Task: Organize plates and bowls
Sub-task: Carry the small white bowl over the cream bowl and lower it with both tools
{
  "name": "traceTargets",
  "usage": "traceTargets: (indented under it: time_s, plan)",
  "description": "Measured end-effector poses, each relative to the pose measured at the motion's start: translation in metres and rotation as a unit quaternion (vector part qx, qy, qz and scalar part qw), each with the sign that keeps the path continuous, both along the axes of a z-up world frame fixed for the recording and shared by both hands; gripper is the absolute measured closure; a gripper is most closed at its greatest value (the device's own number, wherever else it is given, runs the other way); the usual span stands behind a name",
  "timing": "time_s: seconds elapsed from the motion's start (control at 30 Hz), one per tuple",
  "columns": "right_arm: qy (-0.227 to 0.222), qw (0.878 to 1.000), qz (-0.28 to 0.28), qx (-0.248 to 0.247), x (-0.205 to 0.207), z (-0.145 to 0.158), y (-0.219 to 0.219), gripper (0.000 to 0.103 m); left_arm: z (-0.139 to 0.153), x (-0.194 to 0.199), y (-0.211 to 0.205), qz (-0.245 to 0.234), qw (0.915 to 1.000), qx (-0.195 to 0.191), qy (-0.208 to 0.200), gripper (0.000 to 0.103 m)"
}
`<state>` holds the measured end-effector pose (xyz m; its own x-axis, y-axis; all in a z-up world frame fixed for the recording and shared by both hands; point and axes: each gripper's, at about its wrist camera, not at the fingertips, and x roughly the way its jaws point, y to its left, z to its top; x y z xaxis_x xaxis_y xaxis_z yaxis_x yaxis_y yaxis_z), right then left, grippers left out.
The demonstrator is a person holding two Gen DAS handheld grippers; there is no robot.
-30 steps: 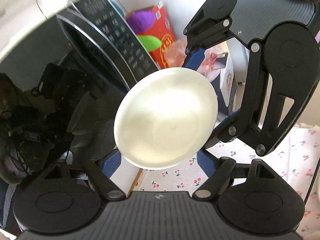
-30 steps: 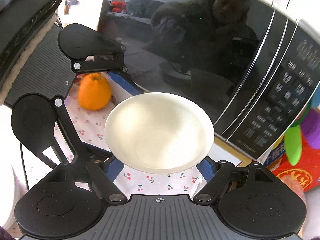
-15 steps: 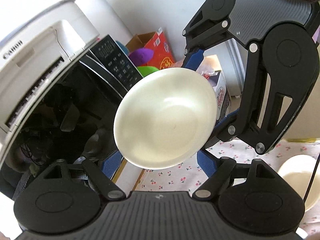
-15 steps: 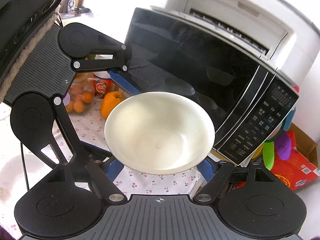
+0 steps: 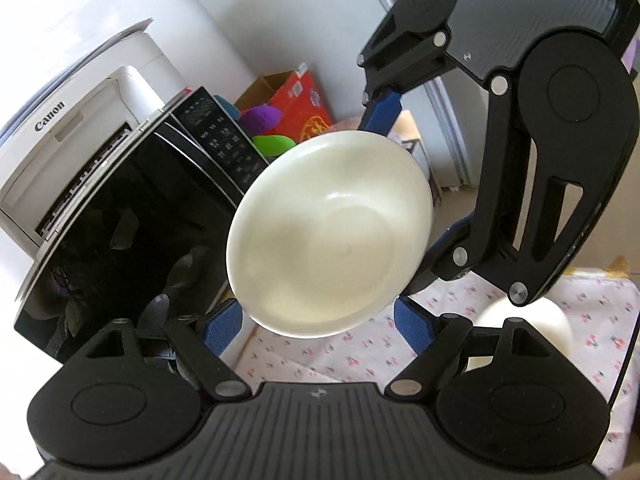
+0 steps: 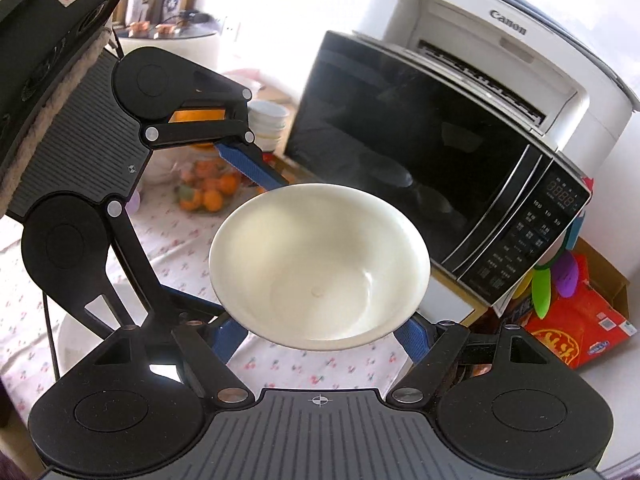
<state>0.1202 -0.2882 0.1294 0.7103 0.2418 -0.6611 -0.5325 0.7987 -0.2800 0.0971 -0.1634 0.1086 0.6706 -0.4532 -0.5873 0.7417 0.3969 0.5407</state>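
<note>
White bowl (image 5: 330,236) up in the air over the cherry-print worktop (image 5: 352,354), right in front of the black microwave (image 6: 432,160). Pinched from two sides: left gripper (image 5: 318,326) and right gripper (image 6: 320,334) both clamped on its rim. Second bowl (image 5: 554,320) down on the worktop.

You are working in a home, at a dining or kitchen table. The table carries a cherry-print tablecloth (image 6: 168,248). A black microwave oven (image 6: 432,160) stands on it, with a white Canon printer (image 6: 500,40) stacked on top. Note the oranges (image 6: 208,192) and a stack of small white bowls (image 6: 270,122) behind, a white rice cooker (image 6: 176,42) further back, and a red carton (image 6: 576,320) beside the microwave.
</note>
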Motion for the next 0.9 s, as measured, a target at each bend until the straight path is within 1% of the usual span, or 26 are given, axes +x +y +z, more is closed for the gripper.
traceTargets:
  time_s: [0.17, 0.4, 0.6, 0.77, 0.9]
  plan:
    - [0.006, 1.000, 0.001, 0.006, -0.023, -0.007, 0.004, 0.022, -0.002, -0.011, 0.002, -0.005, 0.9999, -0.004, 0.012, 0.022]
    - [0.012, 1.000, 0.002, 0.009, -0.050, -0.017, 0.010, 0.022, -0.010, -0.028, 0.004, -0.008, 0.9999, -0.005, 0.013, 0.022]
    - [0.022, 1.000, 0.004, 0.013, -0.071, -0.034, 0.013, 0.022, -0.023, -0.050, 0.007, -0.012, 0.9998, 0.003, 0.018, 0.022]
    - [0.033, 0.999, 0.004, 0.017, -0.087, -0.050, 0.012, 0.022, -0.038, -0.059, 0.004, -0.016, 0.9995, 0.012, 0.024, 0.022]
    - [0.041, 0.999, 0.003, 0.018, -0.097, -0.062, 0.011, 0.022, -0.049, -0.065, 0.001, -0.018, 0.9992, 0.011, 0.033, 0.022]
